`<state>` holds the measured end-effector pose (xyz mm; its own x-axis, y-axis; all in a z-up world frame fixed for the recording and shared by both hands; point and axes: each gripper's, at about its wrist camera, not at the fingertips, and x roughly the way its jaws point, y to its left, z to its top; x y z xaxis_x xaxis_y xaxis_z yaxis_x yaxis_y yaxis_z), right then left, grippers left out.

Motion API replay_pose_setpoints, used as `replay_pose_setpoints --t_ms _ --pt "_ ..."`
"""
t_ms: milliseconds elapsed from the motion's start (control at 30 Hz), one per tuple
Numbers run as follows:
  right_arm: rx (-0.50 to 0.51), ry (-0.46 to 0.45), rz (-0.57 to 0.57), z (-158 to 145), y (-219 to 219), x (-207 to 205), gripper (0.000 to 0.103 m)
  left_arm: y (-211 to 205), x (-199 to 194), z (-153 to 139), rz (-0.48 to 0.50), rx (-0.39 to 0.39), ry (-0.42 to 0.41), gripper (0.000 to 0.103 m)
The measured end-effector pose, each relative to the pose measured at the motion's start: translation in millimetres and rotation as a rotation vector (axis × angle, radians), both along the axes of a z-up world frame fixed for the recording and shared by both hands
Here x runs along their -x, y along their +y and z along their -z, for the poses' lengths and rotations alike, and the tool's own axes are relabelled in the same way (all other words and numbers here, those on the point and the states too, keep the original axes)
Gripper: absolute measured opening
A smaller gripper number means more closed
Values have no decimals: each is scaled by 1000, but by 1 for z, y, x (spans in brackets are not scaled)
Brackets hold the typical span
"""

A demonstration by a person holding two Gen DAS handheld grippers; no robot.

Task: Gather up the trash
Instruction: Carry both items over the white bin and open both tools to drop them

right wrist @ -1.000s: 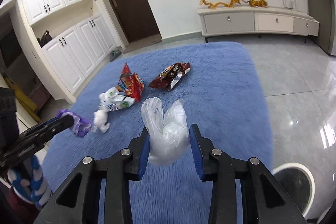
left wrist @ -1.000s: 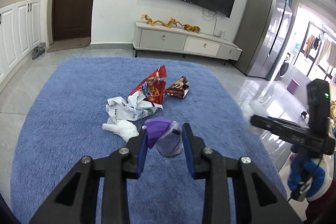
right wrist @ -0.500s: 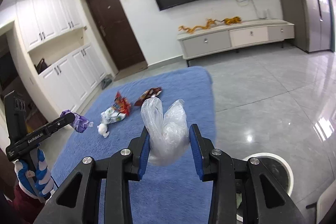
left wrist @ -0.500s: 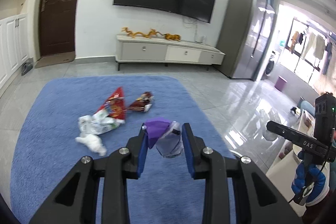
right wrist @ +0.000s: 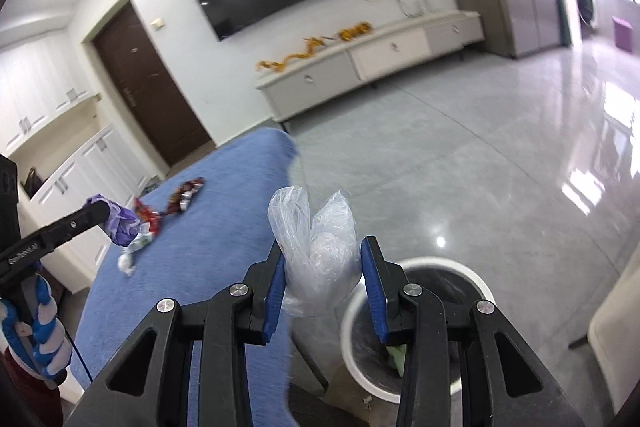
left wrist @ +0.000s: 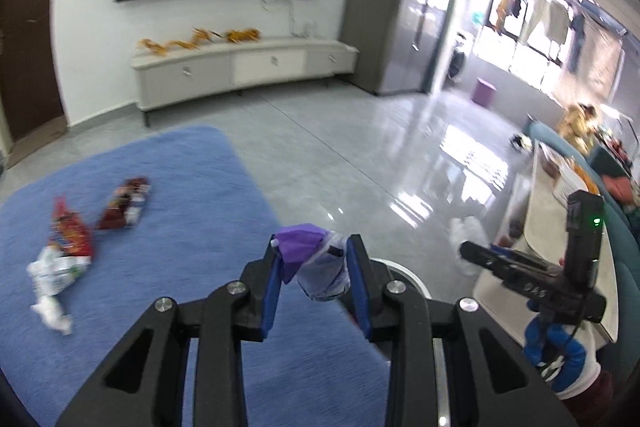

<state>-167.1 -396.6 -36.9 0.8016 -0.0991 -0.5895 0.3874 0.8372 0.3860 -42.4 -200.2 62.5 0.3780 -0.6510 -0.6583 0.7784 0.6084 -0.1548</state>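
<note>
My left gripper (left wrist: 314, 269) is shut on a purple wrapper with clear film (left wrist: 312, 259), held over the right edge of the blue rug (left wrist: 192, 211). My right gripper (right wrist: 322, 273) is shut on a crumpled clear plastic bag (right wrist: 316, 247), just above and left of a round white trash bin (right wrist: 416, 327) with a dark liner. The bin's rim (left wrist: 412, 277) peeks out behind my left fingers. Red and brown snack bags (left wrist: 120, 201) and white crumpled paper (left wrist: 52, 287) lie on the rug at the left. Each view shows the other gripper, the right one (left wrist: 468, 251) and the left one (right wrist: 100, 211).
A low white TV cabinet (left wrist: 244, 67) stands against the far wall under a large black screen. Glossy grey tile floor (right wrist: 480, 167) spreads to the right. A table edge (left wrist: 552, 227) lies at the right, white cupboards (right wrist: 60, 167) at the left. A gloved hand (left wrist: 560, 355) holds the right gripper.
Both grippers have swung right, off the middle of the rug toward the tile floor, still holding their trash. The white bin has come into view under the right gripper.
</note>
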Motion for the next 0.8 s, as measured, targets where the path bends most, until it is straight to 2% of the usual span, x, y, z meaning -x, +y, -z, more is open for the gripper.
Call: replay_pose_setpoints --t_ms 233,433,533,667,800 --pt "-112 75 71 53 -43 10 37 -77 11 45 117 -102 90 32" --pt "-187 122 100 87 -60 9 39 -120 17 73 162 -151 145 32" --pt "-213 138 119 101 -65 10 40 -134 16 83 174 -152 185 35" --pt "-236 158 142 115 -73 10 43 -146 15 94 181 -151 229 50" --pt "-255 162 158 123 -77 17 47 -157 17 97 185 -158 233 52"
